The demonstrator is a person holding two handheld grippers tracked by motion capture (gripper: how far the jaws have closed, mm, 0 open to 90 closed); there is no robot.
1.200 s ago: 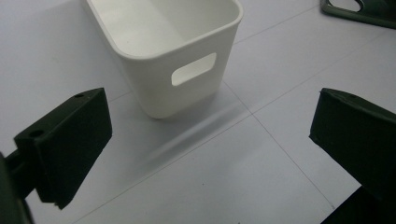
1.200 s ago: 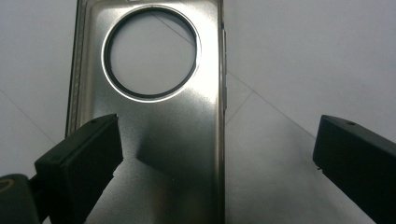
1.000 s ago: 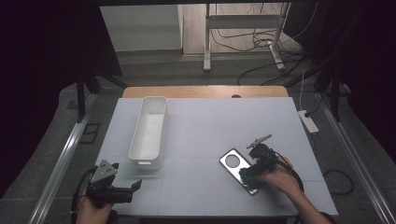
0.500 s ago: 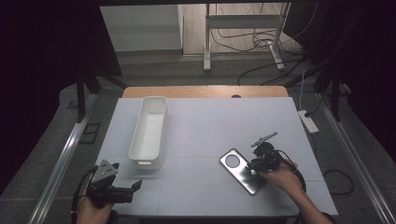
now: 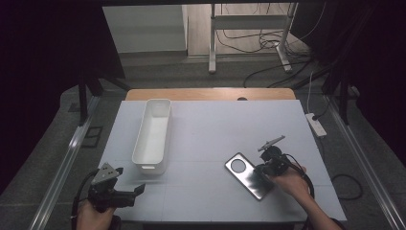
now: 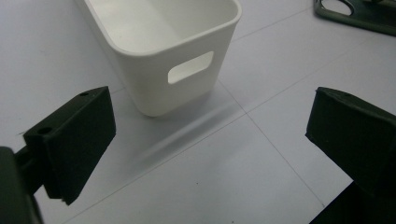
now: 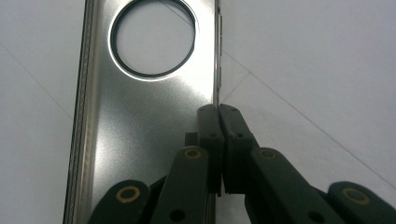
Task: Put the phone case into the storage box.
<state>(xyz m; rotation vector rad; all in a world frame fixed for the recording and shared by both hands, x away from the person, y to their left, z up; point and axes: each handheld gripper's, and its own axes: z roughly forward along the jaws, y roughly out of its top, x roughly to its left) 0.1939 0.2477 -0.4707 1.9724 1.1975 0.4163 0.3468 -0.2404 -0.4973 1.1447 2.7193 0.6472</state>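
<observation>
A silvery metal plate (image 5: 245,176) with a round hole lies flat on the white table, right of centre near the front. Seen up close, the plate (image 7: 140,116) has its thin right edge pinched between the jaws of my right gripper (image 7: 218,109), which is shut on it. In the high view the right gripper (image 5: 266,167) sits at the plate's right side. My left gripper (image 5: 138,189) hovers at the front left, open and holding nothing. Its jaws stand wide apart (image 6: 210,135), facing the near end of a white bin (image 6: 163,42).
The long white bin (image 5: 153,134) stands empty, left of centre, running front to back. The plate's corner (image 6: 355,14) shows beyond the left gripper. A white power strip (image 5: 316,123) lies off the table's right edge. The table's wooden far edge (image 5: 210,94) borders the white sheet.
My right gripper has shifted slightly right, from over the plate to its right edge. The plate, the bin and the left gripper have stayed where they were.
</observation>
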